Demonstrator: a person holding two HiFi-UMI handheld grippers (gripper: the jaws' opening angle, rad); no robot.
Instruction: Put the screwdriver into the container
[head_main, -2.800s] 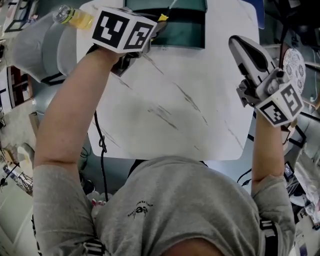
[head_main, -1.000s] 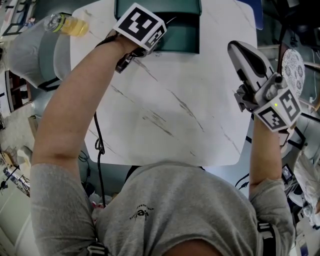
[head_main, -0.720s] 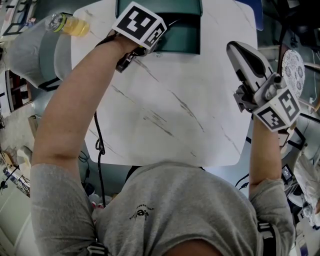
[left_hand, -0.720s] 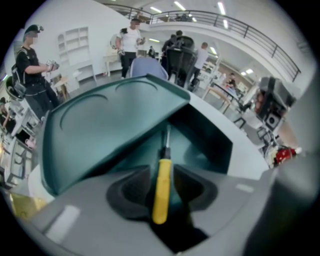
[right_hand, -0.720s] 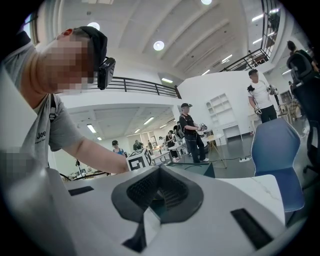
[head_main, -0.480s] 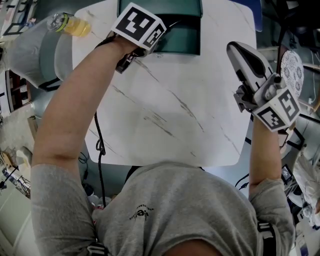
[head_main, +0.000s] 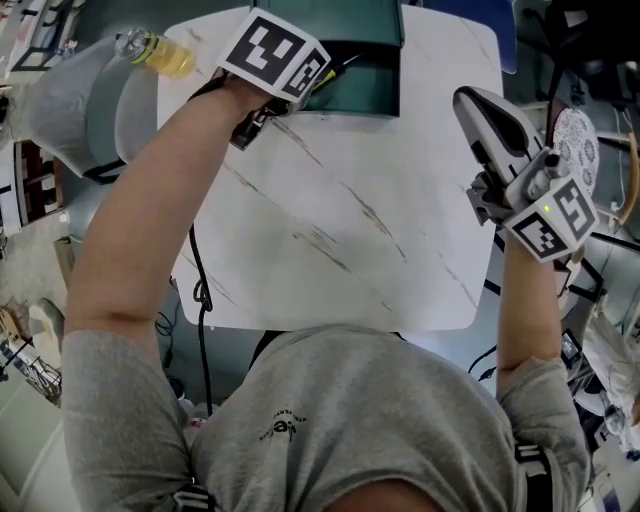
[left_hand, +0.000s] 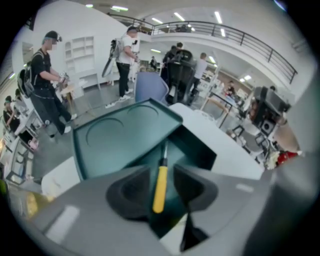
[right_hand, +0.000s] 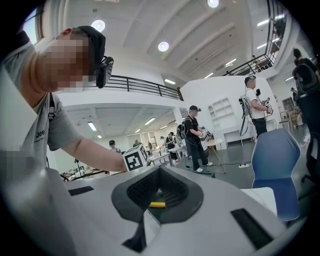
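The left gripper (left_hand: 160, 169) is hovering over the green container (left_hand: 200, 150) at the far edge of the white table (head_main: 350, 200). Its jaws are standing wide apart, having just been opening. The yellow-handled screwdriver (left_hand: 160, 186) is lying inside the container, showing in the gap between those jaws but touching neither. The right gripper (right_hand: 159, 196) is hanging at the table's right edge, well apart from the container, jaws pressed together, a small yellow speck (right_hand: 157, 204) showing at their seam.
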